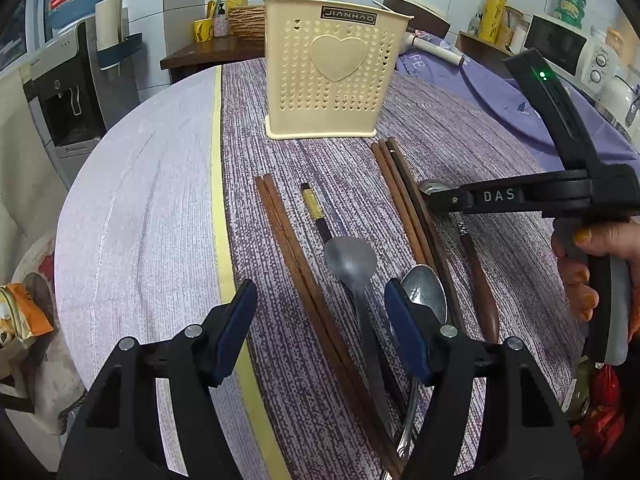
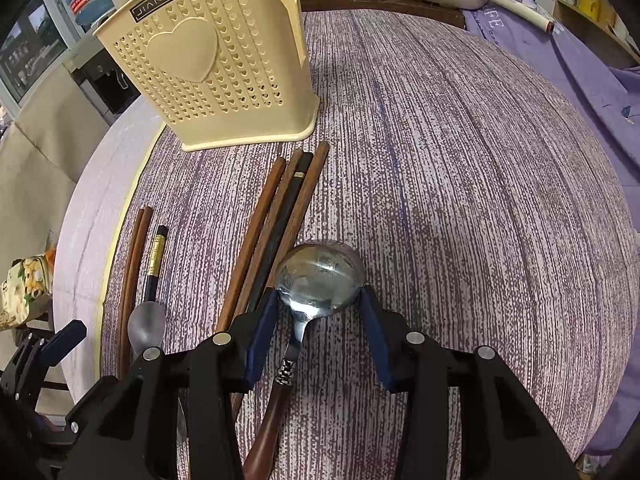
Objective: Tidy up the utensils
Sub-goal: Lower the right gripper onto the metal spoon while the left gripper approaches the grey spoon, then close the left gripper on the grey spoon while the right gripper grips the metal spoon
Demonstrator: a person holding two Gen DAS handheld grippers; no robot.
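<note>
A cream perforated utensil holder (image 1: pixel 320 72) (image 2: pixel 216 64) stands upright at the back of the table. In front of it lie a pair of brown chopsticks (image 1: pixel 292 248), a black-and-gold chopstick (image 1: pixel 316 208), a grey spoon (image 1: pixel 352 264), a shiny spoon (image 1: pixel 424 288) and a bundle of chopsticks (image 1: pixel 404 200) (image 2: pixel 276 220). My left gripper (image 1: pixel 322 314) is open low over the table, with the brown pair and the grey spoon between its fingers, untouched. My right gripper (image 2: pixel 319 320) (image 1: pixel 440 196) has its pads against the sides of the bowl of a wooden-handled spoon (image 2: pixel 320 276), which lies on the cloth.
A purple-streaked cloth (image 2: pixel 460 160) covers the round table, with a yellow stripe (image 1: pixel 218 200) and a pale border on the left. A water dispenser (image 1: pixel 68 92) stands beyond the left edge. A microwave (image 1: pixel 556 44) and jars sit at the back right.
</note>
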